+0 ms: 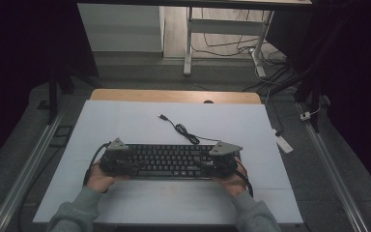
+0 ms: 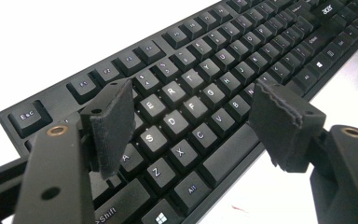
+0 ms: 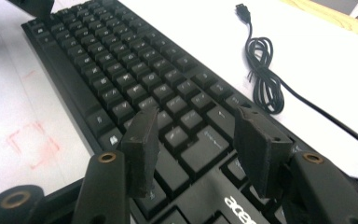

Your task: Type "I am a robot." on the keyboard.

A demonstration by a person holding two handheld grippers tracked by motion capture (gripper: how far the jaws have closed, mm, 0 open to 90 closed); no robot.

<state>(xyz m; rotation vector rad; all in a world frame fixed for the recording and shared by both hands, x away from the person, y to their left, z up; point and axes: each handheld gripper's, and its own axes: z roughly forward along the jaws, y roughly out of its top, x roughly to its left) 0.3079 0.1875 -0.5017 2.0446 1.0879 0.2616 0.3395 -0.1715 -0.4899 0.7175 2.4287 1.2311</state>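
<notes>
High view: a black keyboard [image 1: 169, 161] lies across the near middle of the white table [image 1: 125, 125], its cable [image 1: 183, 129] coiled behind it.
Left gripper [image 2: 191, 116] view: jaws spread above the letter keys, grasping nothing.
Right gripper [image 3: 196, 140] view: jaws apart over the keyboard's right end, released
</notes>
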